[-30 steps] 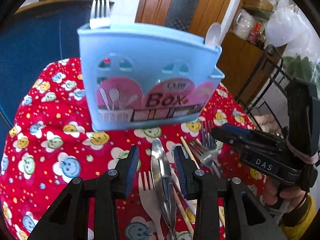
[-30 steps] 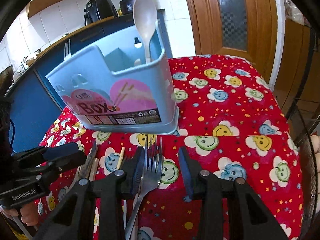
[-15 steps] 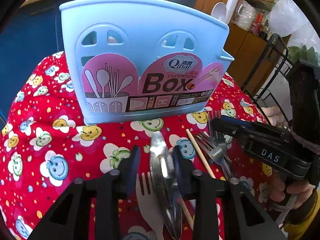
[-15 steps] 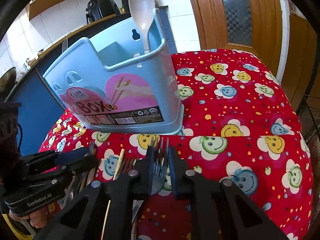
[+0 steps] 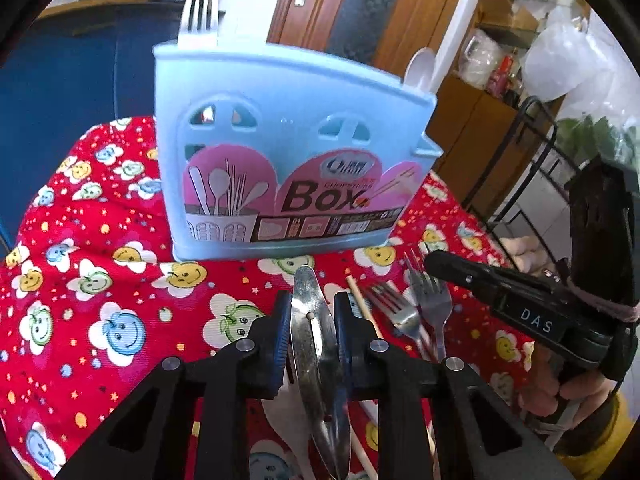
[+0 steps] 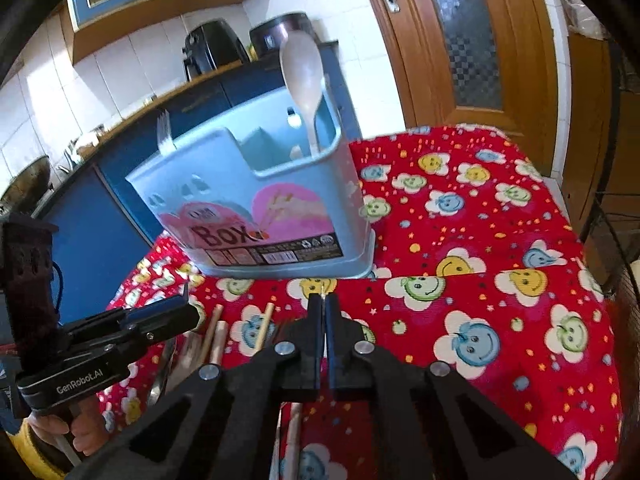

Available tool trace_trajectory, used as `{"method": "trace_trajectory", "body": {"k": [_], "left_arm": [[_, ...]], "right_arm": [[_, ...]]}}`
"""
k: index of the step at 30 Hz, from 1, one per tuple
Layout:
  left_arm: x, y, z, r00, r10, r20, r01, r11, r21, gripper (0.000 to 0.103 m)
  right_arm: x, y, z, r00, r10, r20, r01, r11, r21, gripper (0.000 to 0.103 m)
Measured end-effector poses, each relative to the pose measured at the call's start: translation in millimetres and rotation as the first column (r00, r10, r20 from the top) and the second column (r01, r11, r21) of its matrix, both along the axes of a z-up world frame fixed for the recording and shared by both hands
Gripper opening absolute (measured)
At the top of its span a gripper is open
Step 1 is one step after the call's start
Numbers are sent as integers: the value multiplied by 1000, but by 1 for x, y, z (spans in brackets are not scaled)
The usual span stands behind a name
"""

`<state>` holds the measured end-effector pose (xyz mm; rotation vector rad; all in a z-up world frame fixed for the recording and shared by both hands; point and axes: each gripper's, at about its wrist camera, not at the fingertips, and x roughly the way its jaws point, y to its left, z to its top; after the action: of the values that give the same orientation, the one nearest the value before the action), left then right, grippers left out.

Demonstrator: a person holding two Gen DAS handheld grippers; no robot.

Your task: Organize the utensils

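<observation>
Jaws of the left gripper (image 5: 309,322) are closing against a shiny steel spoon (image 5: 316,344), its long axis running away towards the pale blue plastic utensil box (image 5: 280,152). Jaws of the right gripper (image 6: 322,312) are clenched on a thin metal fork (image 6: 322,291), tines forward. Both grippers are pitched downward over the red-clothed surface (image 5: 100,280).

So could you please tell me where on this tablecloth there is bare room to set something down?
The red cloth right of the blue utensil box, toward the wooden door, lies bare. So does the cloth left of the box. In front of the box it is crowded: forks, chopsticks and both hand-held grippers.
</observation>
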<state>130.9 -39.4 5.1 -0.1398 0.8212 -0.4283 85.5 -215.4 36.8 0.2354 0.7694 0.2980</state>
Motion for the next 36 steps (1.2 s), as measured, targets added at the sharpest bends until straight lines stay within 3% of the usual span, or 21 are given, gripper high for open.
{"method": "trace_trajectory", "body": {"k": [8, 19, 36], "left_arm": [[-25, 17, 28, 995, 26, 95, -20, 998, -64, 21], [-55, 40, 70, 974, 68, 216, -42, 991, -124, 21], [-52, 59, 138, 922, 107, 371, -54, 987, -150, 21]], "right_arm": [[-31, -1, 38, 993, -33, 114, 32, 999, 8, 3], [-60, 7, 92, 957, -64, 284, 89, 993, -77, 4], [-43, 3, 140, 923, -98, 372, 157, 979, -133, 4]]}}
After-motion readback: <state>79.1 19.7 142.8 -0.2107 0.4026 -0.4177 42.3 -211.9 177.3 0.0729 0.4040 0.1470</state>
